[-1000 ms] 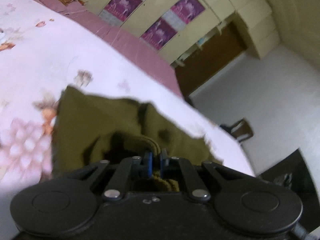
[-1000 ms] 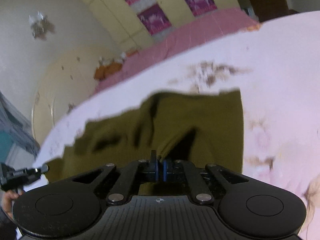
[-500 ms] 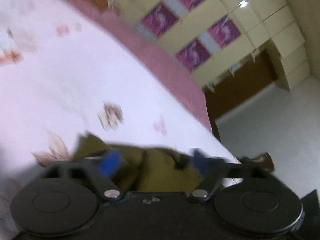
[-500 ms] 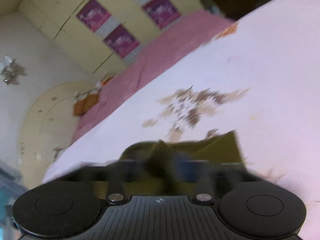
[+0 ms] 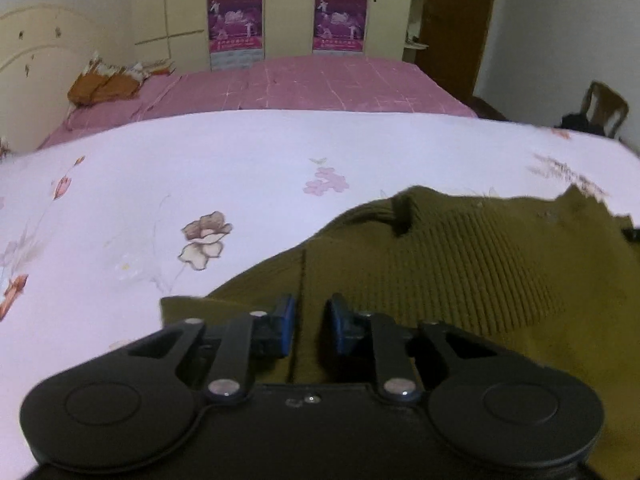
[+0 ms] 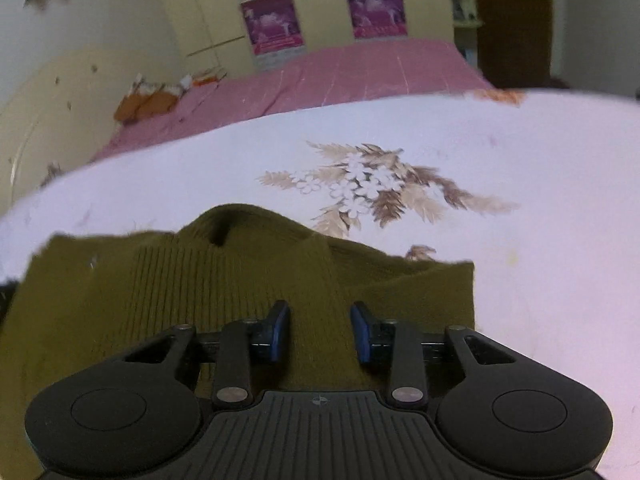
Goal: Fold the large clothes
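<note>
While the olive knit sweater lies folded on the white flowered bedsheet, both claws are above it. On the left gripper the blue pads stand a narrow gap apart, with nothing between them but the sweater's surface below. On the right gripper the gap is wider and also holds nothing, near the sweater's right edge.

white floral bedsheet, pink quilt, orange pillows, purple posters, wooden chair
</note>
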`<state>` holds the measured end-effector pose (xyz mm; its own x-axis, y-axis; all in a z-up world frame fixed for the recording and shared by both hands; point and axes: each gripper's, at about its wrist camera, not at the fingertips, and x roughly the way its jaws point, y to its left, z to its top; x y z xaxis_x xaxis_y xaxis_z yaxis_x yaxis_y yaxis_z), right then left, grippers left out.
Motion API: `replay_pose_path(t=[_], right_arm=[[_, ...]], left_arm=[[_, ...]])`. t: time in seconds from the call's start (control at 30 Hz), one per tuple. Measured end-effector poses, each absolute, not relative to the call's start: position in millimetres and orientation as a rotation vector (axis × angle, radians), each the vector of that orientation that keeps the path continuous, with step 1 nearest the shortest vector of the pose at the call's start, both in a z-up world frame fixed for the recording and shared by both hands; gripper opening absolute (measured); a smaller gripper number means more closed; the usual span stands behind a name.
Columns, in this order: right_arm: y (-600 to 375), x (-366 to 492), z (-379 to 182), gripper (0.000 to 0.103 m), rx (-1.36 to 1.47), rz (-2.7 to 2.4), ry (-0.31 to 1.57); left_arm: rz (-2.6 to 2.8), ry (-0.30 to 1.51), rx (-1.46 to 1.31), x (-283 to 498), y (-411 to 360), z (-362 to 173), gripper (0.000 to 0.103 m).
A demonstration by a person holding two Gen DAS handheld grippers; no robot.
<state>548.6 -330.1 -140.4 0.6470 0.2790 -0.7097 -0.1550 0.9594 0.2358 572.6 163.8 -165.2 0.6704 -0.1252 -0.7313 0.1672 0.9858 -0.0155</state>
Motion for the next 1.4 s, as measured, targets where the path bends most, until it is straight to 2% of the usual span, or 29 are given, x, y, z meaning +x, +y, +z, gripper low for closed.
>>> replay_pose_path(t=[0.07,0.1,0.13,0.17,0.67,0.77,0.87,0.9,0.93,0.97,1.0,1.03,1.1,1.13,1.17,1.4], right_arm=[[-328,549,-142,0.017,0.147,0.254,0.824],[-327,549,-141,0.016,0.139,0.25,0.82],[-325,549,-141,0.009,0.125,0.243,0.81],[-323,547,-140,0.008,0.105,0.235,0.797],[-330,533,-123,0.006,0.035,0.207,0.632],[-332,544,-152,0.006,0.012,0.16,0.744],[-338,545,-151,0.007,0.083,0.152,0.734],[-339,546,-149,0.007,0.102,0.157,0.737],[-339,545,-145,0.018,0.102,0.154,0.735],[-339,540,-139,0.055,0.087,0.13,0.707],[-339,532,-131,0.069,0.078,0.107,0.661],[-341,524,-123,0.072,0.08,0.107,0.619],[-340,516,-111,0.057,0.098,0.111,0.61],[-338,515,-107,0.039,0.104,0.134,0.611],[-330,514,-105,0.036,0.105,0.168,0.612],[-245,514,-112,0.036,0.02,0.346,0.618]], left_arm=[[-0.164,0.817,0.057,571,161,-166,0.01],[-0.163,0.815,0.057,571,160,-166,0.008],[-0.164,0.814,0.059,570,159,-165,0.007],[-0.165,0.813,0.063,569,158,-164,0.007],[-0.102,0.706,0.076,560,168,-149,0.006],[-0.051,0.776,0.098,570,170,-174,0.006],[-0.051,0.759,0.072,570,170,-175,0.006],[-0.057,0.759,0.069,570,169,-173,0.013],[-0.05,0.749,0.061,568,170,-169,0.023],[-0.029,0.73,0.052,564,173,-164,0.05],[-0.006,0.688,0.045,556,174,-156,0.064],[0.007,0.651,0.039,549,174,-149,0.063],[0.0,0.612,-0.002,538,171,-135,0.058],[-0.031,0.6,-0.027,535,165,-131,0.057],[-0.071,0.59,-0.03,532,152,-127,0.057],[-0.264,0.63,0.077,549,50,-136,0.057]])
